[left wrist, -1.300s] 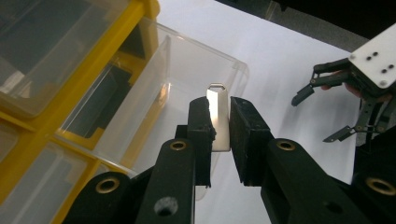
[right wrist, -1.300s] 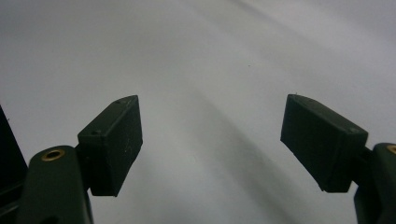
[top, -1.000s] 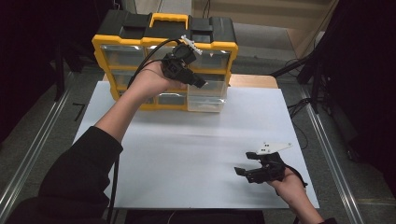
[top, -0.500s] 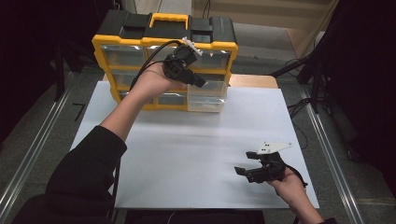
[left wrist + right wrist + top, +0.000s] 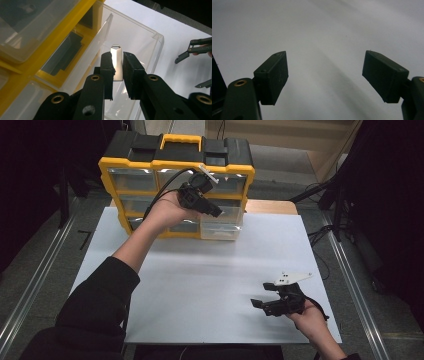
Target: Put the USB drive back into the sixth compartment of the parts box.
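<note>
My left gripper (image 5: 217,213) is held up over a clear plastic drawer (image 5: 220,227) pulled out of the bottom right of a yellow and black organiser (image 5: 175,167). In the left gripper view the jaws of the left gripper (image 5: 117,57) stand a narrow gap apart, and a small silver metal plate (image 5: 117,53) fits that gap edge to edge, above the drawer (image 5: 150,50). My right gripper (image 5: 261,295) rests low over the white table (image 5: 200,285) at the front right. Its jaws are wide apart around nothing, and the right gripper (image 5: 325,72) has bare table beneath it.
The organiser stands at the table's back edge, its other clear drawers (image 5: 132,180) pushed in. A wooden board (image 5: 270,206) lies behind the table at the right. The right gripper's open fingers (image 5: 192,50) also appear far off in the left gripper view.
</note>
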`<state>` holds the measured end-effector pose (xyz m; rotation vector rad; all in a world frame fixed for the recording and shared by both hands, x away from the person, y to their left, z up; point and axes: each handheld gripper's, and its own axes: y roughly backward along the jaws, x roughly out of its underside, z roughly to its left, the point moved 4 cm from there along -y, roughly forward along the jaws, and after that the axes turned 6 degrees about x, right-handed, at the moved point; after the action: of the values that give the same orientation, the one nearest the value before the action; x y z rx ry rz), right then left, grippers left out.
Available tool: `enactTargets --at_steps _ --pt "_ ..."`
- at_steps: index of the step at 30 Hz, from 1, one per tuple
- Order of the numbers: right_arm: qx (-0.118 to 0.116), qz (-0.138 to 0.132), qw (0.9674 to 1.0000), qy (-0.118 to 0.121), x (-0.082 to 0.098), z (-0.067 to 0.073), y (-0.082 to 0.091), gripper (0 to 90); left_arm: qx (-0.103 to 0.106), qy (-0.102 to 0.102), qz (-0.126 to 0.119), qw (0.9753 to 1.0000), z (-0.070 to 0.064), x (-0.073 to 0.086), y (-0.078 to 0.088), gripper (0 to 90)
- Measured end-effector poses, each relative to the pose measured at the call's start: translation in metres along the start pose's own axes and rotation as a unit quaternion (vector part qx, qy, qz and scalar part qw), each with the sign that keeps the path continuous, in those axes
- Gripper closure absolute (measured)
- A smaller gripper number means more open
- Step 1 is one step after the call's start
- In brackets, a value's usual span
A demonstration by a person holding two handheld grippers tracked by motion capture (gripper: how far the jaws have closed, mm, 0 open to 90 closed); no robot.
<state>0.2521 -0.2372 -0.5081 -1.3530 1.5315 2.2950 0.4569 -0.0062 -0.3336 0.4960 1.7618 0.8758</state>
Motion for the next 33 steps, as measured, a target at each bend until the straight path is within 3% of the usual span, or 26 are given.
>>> enactTargets --at_steps 9,12,15,18,25,33 --pt "-0.002 -0.004 1.0000 0.005 0.000 0.000 0.000 19.1 0.005 0.003 -0.014 0.9999 -0.003 -0.004 0.004 72.3" --pt "-0.002 -0.003 1.0000 0.003 0.000 0.000 0.000 19.1 0.011 0.011 -0.014 0.9998 -0.004 -0.002 0.010 61.7" --pt "-0.002 -0.003 1.0000 0.003 0.000 0.000 0.000 19.1 0.012 0.014 -0.015 0.9997 -0.004 -0.001 0.013 56.6" --pt "-0.003 -0.002 1.0000 0.002 0.000 -0.001 0.000 19.1 0.029 0.029 -0.015 0.9990 -0.005 0.001 0.017 47.4" --pt "-0.005 -0.007 1.0000 0.003 -0.001 -0.002 0.000 19.1 0.026 0.035 -0.023 0.9988 -0.009 0.011 0.032 44.3" --pt "-0.010 -0.006 0.9999 0.006 -0.002 -0.003 -0.003 19.1 0.037 0.040 -0.035 0.9979 -0.016 0.023 0.050 39.0"
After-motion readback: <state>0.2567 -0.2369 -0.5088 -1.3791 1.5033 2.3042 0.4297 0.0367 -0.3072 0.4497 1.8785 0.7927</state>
